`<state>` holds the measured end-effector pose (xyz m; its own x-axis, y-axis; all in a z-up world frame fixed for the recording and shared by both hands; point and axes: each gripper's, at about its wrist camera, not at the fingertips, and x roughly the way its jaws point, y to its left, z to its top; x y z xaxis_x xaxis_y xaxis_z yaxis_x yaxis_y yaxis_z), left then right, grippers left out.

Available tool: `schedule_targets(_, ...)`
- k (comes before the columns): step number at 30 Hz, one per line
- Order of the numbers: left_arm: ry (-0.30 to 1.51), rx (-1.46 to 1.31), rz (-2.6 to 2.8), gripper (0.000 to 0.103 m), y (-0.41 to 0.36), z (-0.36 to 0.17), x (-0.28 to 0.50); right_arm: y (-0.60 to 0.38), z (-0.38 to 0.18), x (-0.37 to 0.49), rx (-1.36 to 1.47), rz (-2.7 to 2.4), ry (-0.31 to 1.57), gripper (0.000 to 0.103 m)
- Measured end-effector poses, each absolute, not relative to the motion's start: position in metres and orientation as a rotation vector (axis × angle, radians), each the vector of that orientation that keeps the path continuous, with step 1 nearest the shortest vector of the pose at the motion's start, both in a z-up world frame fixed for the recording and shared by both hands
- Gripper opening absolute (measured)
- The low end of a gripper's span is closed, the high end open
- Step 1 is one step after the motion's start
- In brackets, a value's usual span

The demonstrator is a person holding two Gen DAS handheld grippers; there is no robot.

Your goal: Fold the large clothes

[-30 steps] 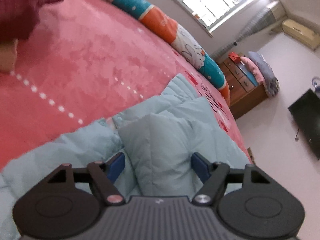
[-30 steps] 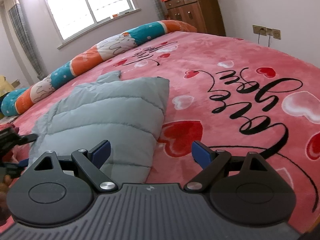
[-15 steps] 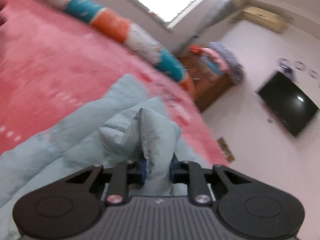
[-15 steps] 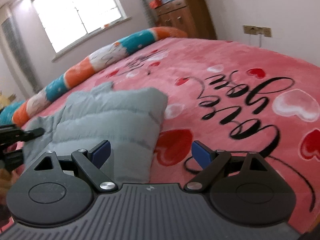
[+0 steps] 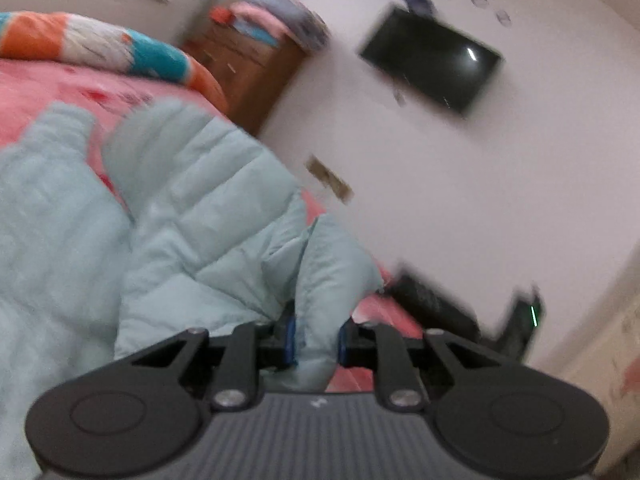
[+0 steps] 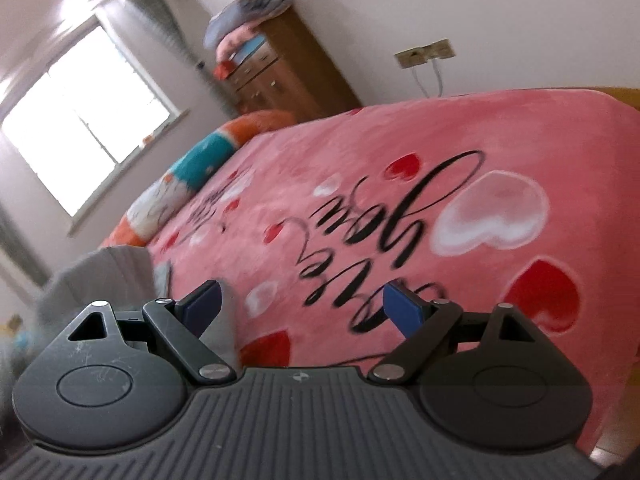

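Note:
A pale blue quilted puffer jacket lies on the pink bed. My left gripper is shut on a fold of the jacket's edge and holds it lifted off the bed, with the fabric bunched between the blue pads. In the right wrist view the jacket shows grey-blue at the lower left, partly behind the left finger. My right gripper is open and empty, above the blanket to the right of the jacket.
The pink blanket with hearts and black lettering covers the bed. A long orange, teal and white bolster lies along the far side. A wooden dresser and a wall television stand beyond the bed.
My left gripper closed on a fold of the jacket and lifted it, swinging right toward the wall. My right gripper tilted and shifted right, away from the jacket, staying open.

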<state>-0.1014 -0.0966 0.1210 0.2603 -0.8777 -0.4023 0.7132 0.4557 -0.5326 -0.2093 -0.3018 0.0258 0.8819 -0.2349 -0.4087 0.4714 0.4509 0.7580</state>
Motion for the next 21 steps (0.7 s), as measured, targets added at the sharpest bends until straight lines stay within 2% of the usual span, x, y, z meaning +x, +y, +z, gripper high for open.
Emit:
schedule_targets(10, 0.965, -0.066, -1.177, 0.017, -0.108, 0.069, -0.173, -0.304, 0.025, -0.222, 1.062, -0.415, 0.203, 0.103)
schedule_targets(15, 0.984, -0.048, -1.132, 0.018, -0.087, 0.064, -0.185, -0.296, 0.035, -0.215, 0.959, -0.355, 0.226, 0.103)
schedule_targets(16, 0.977, -0.057, -1.123, 0.02, -0.081, 0.067, -0.187, -0.293, 0.038, -0.212, 0.937, -0.338, 0.233, 0.103)
schedule_targets(18, 0.965, -0.06, -1.106, 0.032, -0.074, 0.074, -0.192, -0.288, 0.041, -0.206, 0.9, -0.303, 0.259, 0.103)
schedule_targets(20, 0.966, -0.063, -1.091, 0.053, -0.063, 0.079, -0.198, -0.284, 0.043, -0.199, 0.868, -0.278, 0.284, 0.103)
schedule_targets(21, 0.965, -0.068, -1.079, 0.059, -0.058, 0.08, -0.201, -0.283, 0.043, -0.196, 0.855, -0.267, 0.293, 0.103)
